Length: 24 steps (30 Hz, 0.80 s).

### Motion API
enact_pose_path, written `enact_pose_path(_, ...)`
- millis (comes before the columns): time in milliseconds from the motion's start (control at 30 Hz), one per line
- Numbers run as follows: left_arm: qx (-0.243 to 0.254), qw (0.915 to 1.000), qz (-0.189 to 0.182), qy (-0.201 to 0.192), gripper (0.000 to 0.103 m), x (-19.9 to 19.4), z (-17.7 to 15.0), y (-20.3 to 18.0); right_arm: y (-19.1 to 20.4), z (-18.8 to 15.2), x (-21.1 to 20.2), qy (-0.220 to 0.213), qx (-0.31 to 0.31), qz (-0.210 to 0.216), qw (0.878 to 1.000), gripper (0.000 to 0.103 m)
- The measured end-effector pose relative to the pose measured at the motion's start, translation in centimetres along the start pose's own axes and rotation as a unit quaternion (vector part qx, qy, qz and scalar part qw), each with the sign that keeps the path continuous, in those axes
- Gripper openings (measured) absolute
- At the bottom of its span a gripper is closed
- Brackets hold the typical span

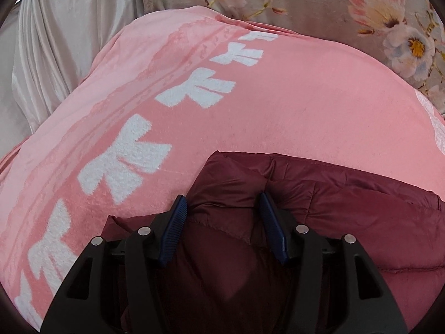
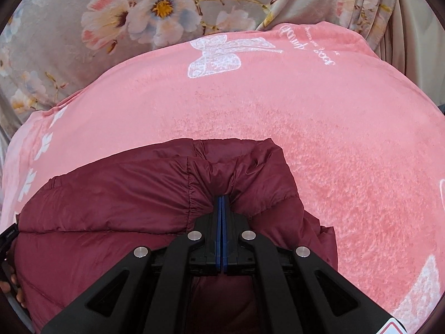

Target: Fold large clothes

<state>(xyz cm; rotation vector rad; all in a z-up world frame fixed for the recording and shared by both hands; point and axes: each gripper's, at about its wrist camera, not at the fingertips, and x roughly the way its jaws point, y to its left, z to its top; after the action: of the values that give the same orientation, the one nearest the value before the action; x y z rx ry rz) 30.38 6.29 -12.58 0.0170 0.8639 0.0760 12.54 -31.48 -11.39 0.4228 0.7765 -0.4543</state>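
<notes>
My left tool (image 1: 222, 203) stands spread about halfway, its two blue ribbed pads (image 1: 175, 222) set apart with a puffy bulge of the maroon quilted jacket (image 1: 333, 208) rising between them. The fabric swells up into the gap and meets the inner faces of both pads, though whether they press on it or only brush it I cannot tell.

My right tool (image 2: 223, 199) is pressed together, the blue pads (image 2: 219, 222) meeting face to face, and the jacket (image 2: 111, 200) gathers into tight creases right at their tips, so I am pinching a fold of it near its upper edge.

The jacket lies on a pink fleece blanket (image 1: 278, 105) with white bow shapes (image 1: 125, 153) and a white lace butterfly (image 2: 222, 53). Beyond the blanket is a grey floral sheet (image 2: 69, 41).
</notes>
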Motion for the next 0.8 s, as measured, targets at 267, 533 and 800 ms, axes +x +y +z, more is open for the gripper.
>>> enact_pose_path(267, -0.007, 1.0000, 0.003, 0.002, 0.057, 0.4, 0.0, -0.1, 0.1, -0.2, 0.0, -0.002, 0.002, 0.000, 1.000, 0.000)
enact_pose_path(533, -0.044, 0.9981, -0.040, 0.015, 0.059, -2.7, -0.4, 2.9, 3.2, -1.8, -6.4, -0.043, -0.038, 0.027, 0.998, 0.011)
enact_pose_path(800, -0.113, 0.9906, -0.053, 0.055, 0.070, -7.3, -6.0, 11.5, 12.1, -10.4, -12.8, -0.014, -0.158, 0.142, 0.977, 0.011)
